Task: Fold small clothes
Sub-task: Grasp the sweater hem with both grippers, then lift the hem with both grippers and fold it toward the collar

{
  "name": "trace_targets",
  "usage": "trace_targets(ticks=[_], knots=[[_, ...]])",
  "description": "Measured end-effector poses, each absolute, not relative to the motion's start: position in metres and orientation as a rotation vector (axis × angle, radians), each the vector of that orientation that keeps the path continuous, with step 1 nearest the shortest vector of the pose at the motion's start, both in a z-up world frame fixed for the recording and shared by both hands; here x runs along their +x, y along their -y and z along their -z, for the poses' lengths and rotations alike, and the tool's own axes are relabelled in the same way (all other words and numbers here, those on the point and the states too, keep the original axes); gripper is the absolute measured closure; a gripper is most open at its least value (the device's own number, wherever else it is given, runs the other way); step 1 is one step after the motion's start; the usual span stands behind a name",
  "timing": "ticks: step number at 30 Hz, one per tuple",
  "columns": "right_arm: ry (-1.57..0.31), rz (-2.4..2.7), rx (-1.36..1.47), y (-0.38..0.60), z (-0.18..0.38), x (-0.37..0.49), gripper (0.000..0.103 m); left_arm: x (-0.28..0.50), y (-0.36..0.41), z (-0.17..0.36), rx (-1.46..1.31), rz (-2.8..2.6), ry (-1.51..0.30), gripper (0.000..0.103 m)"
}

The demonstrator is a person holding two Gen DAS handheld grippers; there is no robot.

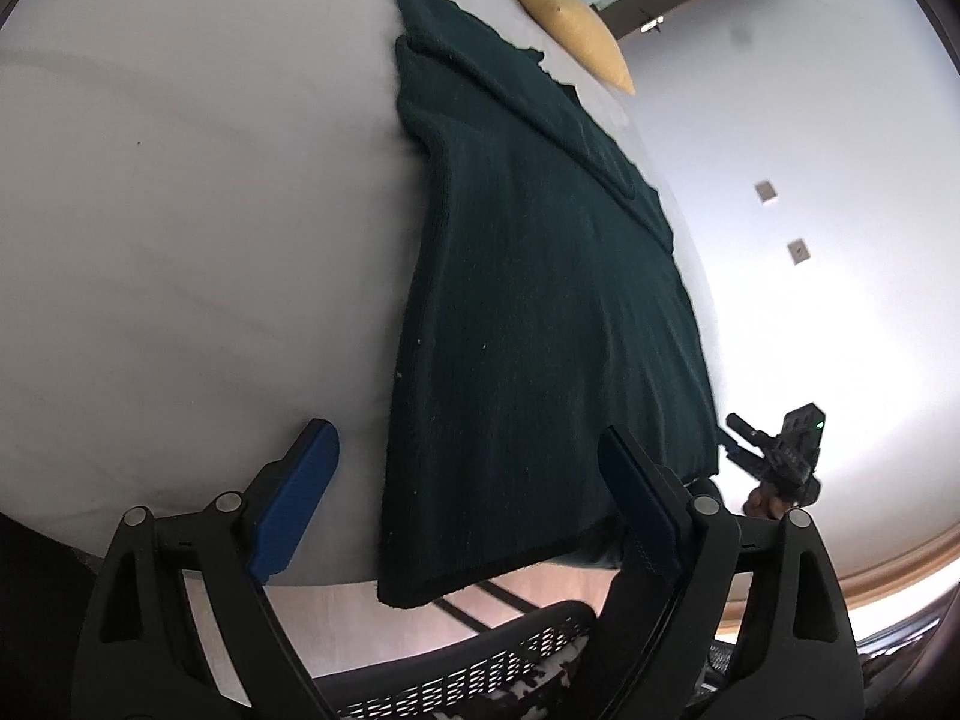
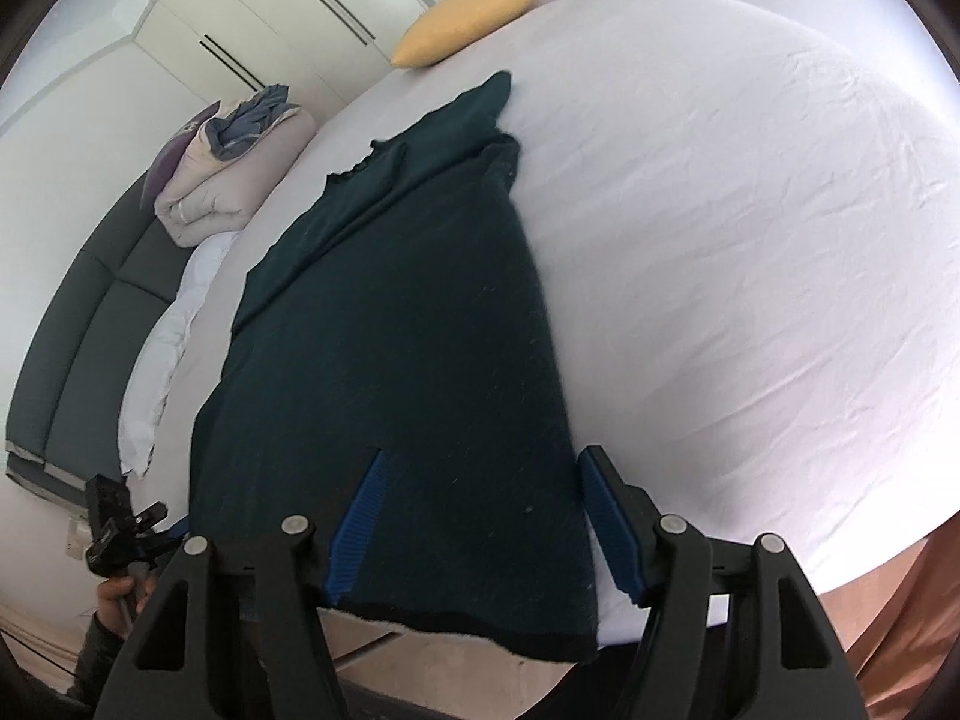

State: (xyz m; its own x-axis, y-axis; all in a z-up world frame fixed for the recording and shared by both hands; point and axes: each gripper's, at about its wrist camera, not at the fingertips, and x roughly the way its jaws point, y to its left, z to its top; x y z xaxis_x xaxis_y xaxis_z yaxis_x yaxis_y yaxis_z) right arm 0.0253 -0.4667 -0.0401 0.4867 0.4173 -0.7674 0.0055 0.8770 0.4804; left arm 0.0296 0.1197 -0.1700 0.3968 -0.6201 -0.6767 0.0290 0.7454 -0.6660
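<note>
A dark green knit garment (image 1: 540, 312) lies lengthwise on the white bed sheet (image 1: 180, 240), with a sleeve folded across its top. Its hem hangs over the near bed edge (image 2: 480, 630). My left gripper (image 1: 474, 498) stands open over the hem's left corner, one blue pad (image 1: 300, 504) above bare sheet and the other above the cloth. My right gripper (image 2: 483, 528) is open over the hem's right corner (image 2: 420, 360), and its pads press on nothing. A hand (image 2: 117, 594) holding the left tool shows at the lower left of the right wrist view.
A yellow pillow (image 2: 474, 18) lies at the bed's far end. A folded duvet (image 2: 234, 168) rests on a dark padded headboard (image 2: 78, 348) beside the bed. White wardrobe doors (image 2: 270, 12) stand behind. A black mesh chair (image 1: 480, 666) sits on the wooden floor below the near edge.
</note>
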Motion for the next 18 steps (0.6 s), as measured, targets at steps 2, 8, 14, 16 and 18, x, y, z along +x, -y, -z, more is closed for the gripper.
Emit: trace_targets(ticks=[2, 8, 14, 16, 18], knots=[[-1.051, -0.273, 0.442, 0.462, 0.040, 0.022, 0.034, 0.031, -0.113, 0.169, -0.588, 0.455, -1.122, 0.021], [-1.064, -0.286, 0.483, 0.463, 0.047, 0.010, 0.041, 0.034, -0.105, 0.177, -0.561, 0.490, -1.174, 0.055], [-1.074, -0.290, 0.525, 0.470, 0.051, 0.006, 0.051, 0.042, -0.119, 0.187, -0.674, 0.477, -1.189, 0.074], [-1.077, -0.291, 0.540, 0.472, 0.052, 0.005, 0.053, 0.042, -0.119, 0.187, -0.674, 0.479, -1.190, 0.074], [-1.078, -0.293, 0.564, 0.476, 0.053, 0.003, 0.054, 0.043, -0.121, 0.189, -0.691, 0.475, -1.194, 0.073]])
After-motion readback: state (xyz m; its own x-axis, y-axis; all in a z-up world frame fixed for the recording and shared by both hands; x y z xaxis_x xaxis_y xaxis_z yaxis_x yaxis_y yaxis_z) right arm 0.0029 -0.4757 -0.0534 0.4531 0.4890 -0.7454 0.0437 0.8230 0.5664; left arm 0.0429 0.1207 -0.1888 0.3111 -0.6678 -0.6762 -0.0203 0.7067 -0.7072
